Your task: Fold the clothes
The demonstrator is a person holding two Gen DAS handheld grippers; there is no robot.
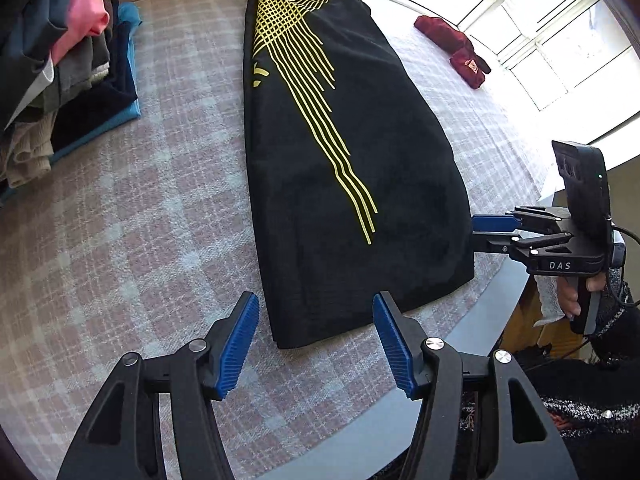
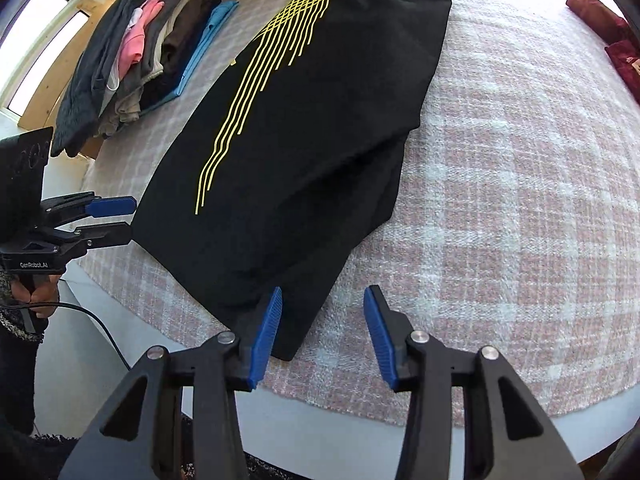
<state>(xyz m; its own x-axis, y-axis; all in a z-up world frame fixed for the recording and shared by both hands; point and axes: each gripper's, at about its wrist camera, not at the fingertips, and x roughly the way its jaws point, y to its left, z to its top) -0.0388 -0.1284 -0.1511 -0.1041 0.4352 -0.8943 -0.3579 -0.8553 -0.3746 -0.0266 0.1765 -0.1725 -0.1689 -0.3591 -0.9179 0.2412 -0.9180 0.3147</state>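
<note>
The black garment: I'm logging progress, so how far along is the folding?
Done: the black garment lies folded lengthwise into a long strip on the plaid cloth. In hand: nothing; the left gripper and right gripper are open at its near end. Left: folding it shorter.

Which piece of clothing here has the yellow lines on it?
The black garment spread flat mid-table; the stacked clothes and dark red pieces carry no yellow lines.

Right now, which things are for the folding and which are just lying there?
For the folding:
- black garment with yellow lines
- left tongs, open
- right tongs, open

Just lying there:
- stack of folded clothes
- dark red folded clothes
- pink checked cloth underneath
</note>
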